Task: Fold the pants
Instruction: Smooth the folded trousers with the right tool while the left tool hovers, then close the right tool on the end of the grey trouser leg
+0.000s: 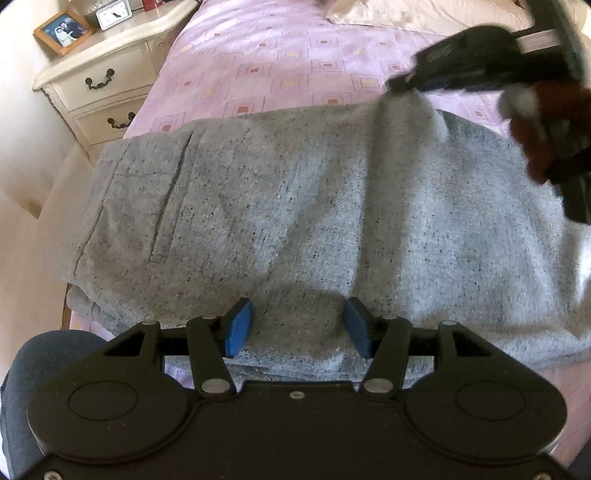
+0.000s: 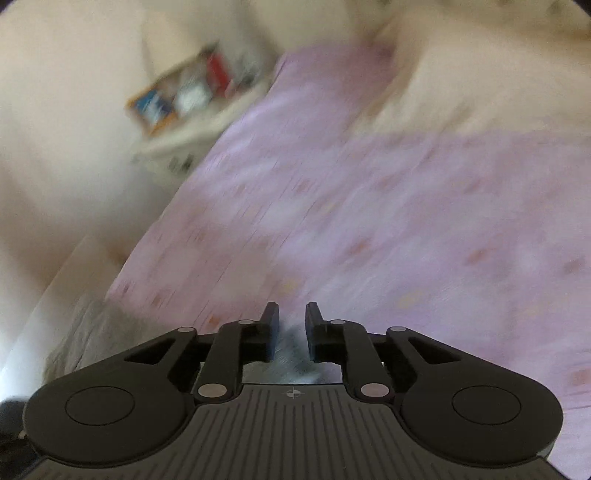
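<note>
The grey speckled knit pants [image 1: 295,206] lie folded on the bed, long axis running left to right, a pocket seam near the left end. The right gripper [image 1: 410,86] pinches their far edge into a raised peak. The left gripper [image 1: 298,325] hovers over the near edge, fingers wide. Beneath lies a pink square-patterned bedspread [image 1: 280,66]; a cream nightstand [image 1: 103,77] stands beside it.

The left wrist view looks steeply down from close above the grey pants [image 1: 295,206], facing up the bed [image 1: 280,62] toward the pillow [image 1: 424,14]. The right wrist view, blurred, sits low at the cloth's far edge, facing the same way. Both views share the pink bedspread and the nightstand [image 2: 192,122] with its picture frame [image 1: 62,31].
</note>
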The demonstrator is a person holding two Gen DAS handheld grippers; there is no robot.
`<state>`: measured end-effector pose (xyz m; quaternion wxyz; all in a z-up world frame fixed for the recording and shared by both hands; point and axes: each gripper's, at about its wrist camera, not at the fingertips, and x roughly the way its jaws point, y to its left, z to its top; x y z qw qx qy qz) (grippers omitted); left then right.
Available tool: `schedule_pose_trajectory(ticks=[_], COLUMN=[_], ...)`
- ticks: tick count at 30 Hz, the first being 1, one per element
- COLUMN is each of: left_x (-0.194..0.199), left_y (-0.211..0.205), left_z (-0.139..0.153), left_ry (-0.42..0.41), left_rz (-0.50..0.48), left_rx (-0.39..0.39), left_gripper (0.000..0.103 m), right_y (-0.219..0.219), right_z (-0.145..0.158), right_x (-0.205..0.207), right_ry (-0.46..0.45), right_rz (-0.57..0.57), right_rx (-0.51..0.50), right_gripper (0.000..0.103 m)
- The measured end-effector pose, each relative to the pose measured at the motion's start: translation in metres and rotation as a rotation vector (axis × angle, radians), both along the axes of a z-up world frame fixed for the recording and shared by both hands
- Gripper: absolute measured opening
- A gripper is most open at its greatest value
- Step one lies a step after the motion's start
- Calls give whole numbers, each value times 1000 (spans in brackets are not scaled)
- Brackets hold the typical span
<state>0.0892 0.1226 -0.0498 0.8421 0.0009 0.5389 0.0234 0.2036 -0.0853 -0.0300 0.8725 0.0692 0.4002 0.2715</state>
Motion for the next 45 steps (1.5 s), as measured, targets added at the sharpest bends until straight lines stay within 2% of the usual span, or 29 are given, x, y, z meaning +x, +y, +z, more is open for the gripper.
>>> schedule_pose_trajectory(ticks=[3, 5, 7, 10, 12, 15, 17, 18, 20, 22, 27, 28, 31, 34, 36, 39, 41, 45], left_x=[-1, -3, -6, -11, -14, -13, -13, -12, -11, -12, -16, -15, -9, -3, 2, 8, 2, 0], left_y=[1, 1, 1, -13, -27, -38, -40, -40, -40, -39, -44, -48, -64, -80, -88, -96, -100, -102], left_z=[6, 14, 21, 23, 17, 0, -2, -1, 1, 7, 25, 27, 30, 25, 17, -9, -10, -9], left_ry=[-6, -36, -66, -65, -50, 6, 6, 8, 9, 0, -55, -68, -85, -82, -58, 29, -17, -9], left_rz=[7, 24, 21, -42, -105, -134, -141, -140, -132, -123, -117, -125, -156, -187, -200, -206, -219, -222], left_rx=[-7, -34, -73, -99, -56, 65, 94, 95, 95, 87, 42, 26, 2, -27, -43, -47, -21, -9], left_gripper=[59, 58, 58, 58, 58, 60, 62, 62, 62, 61, 59, 59, 59, 59, 59, 60, 63, 63], right_y=[-41, -61, -73, -78, -84, -87, -92, -96, -110, -137, -243, -269, -342, -397, -417, -438, -440, -432], right_z=[25, 36, 40, 29, 19, -8, -5, 0, 19, 40, 81, 85, 84, 73, 59, 37, 27, 15], right_x=[-2, -17, -43, -94, -127, -168, -186, -186, -185, -183, -186, -190, -211, -241, -252, -266, -275, -273], right_ry=[-3, 43, 104, 180, 222, 324, 319, 345, 324, 282, 118, 104, 82, 92, 117, 152, 154, 159], right_rz=[-87, -69, -17, 89, 154, 238, 271, 248, 179, 60, -396, -499, -753, -936, -1016, -1097, -1103, -1080], right_rx=[47, 31, -17, -157, -271, -525, -555, -548, -469, -374, -310, -294, -276, -276, -241, -166, -134, -105], right_gripper=[17, 17, 17, 17, 17, 17, 16, 16, 16, 17, 21, 26, 27, 27, 27, 27, 28, 33])
